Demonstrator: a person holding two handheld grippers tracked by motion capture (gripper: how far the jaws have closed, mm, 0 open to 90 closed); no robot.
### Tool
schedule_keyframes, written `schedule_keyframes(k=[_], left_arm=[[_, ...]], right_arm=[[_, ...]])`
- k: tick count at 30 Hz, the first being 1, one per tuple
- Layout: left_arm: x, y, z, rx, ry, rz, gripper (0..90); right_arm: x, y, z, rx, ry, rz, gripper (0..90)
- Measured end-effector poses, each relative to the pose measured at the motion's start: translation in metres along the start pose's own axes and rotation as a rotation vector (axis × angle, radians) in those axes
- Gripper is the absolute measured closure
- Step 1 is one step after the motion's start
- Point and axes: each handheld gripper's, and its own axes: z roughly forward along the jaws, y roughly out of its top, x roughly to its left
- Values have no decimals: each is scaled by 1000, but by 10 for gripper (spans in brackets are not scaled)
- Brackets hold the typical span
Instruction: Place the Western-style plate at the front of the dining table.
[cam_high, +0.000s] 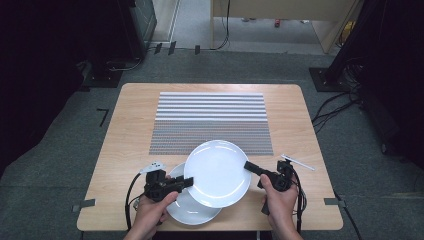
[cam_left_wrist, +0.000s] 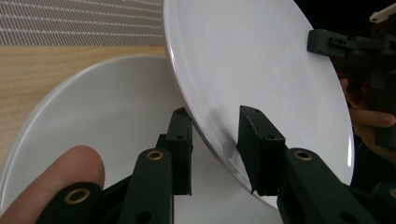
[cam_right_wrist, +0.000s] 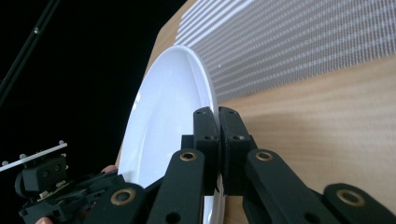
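Left gripper (cam_left_wrist: 215, 154) fingers straddle, not yet pinching, the rim of the round glossy white upper plate (cam_high: 218, 173), which the right gripper (cam_right_wrist: 218, 140) clamps, tilted over a second white plate (cam_high: 192, 207) on the wooden desk (cam_high: 130, 130); one-sided hold may slip.

Both plates are plain glossy white with no pattern: the upper plate (cam_high: 217, 173) and the lower plate (cam_high: 192, 206) partly beneath it. Beyond the upper plate lies a mat (cam_high: 211, 122), striped in grey and white, paler at its far end. The table (cam_high: 130, 140) is light wood with faint grain. Both grippers, left (cam_high: 186, 182) and right (cam_high: 248, 165), are black.
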Motion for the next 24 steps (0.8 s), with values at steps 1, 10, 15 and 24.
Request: schedule_keyframes(k=[1,10,15,24], left_arm=[[0,3,0,-4,-2,3,666],[6,31,-7,-51,7,-13,668],[9,50,-10,-70,3,-7,667],[20,79,-9,-82,27,-6,669]], right_arm=[[2,3,1,-2,2,-3,878],[25,32,15,-23,2,-55,877],[35,49,25,-33,9,-57,876],[40,72,46,-45,19,-35,875]])
